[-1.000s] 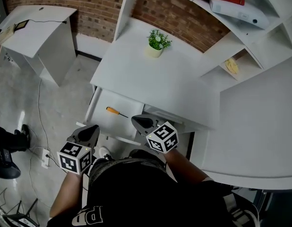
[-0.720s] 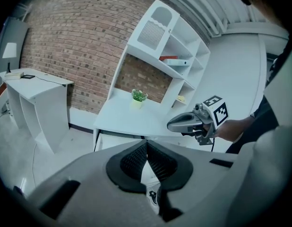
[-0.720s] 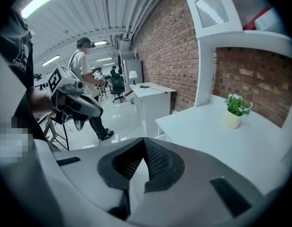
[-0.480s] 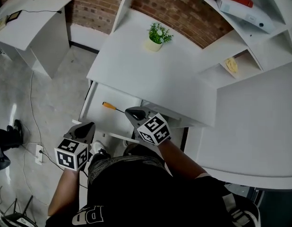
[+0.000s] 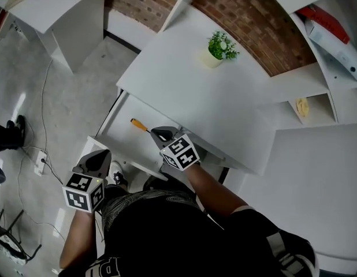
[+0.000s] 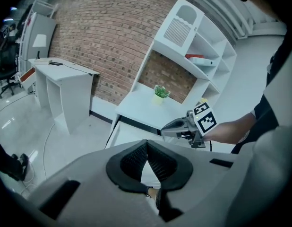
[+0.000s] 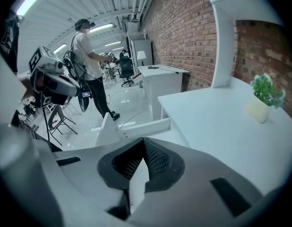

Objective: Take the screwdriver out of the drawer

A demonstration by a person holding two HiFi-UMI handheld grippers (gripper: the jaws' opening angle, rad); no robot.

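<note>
Jaws of the right gripper (image 7: 144, 144) are pressed together at the tips with nothing between them, and those of the left gripper (image 6: 146, 144) are closed and empty in the same way. The right gripper reaches over the open drawer (image 5: 122, 138). Just beyond its tip the screwdriver (image 5: 139, 125) lies flat on the drawer's white floor, with a short orange handle and a thin dark shaft pointing back toward the gripper. Whether shaft and gripper touch cannot be told. The left gripper hangs off the drawer's front left corner, above the grey floor (image 5: 63, 97) and its cables (image 5: 44, 105). The white desk (image 5: 184, 85) overhangs the drawer's rear and carries a potted plant (image 5: 219, 46) near the brick wall (image 5: 248, 22). A red book (image 5: 323, 17) lies on the shelves at the right.
</note>
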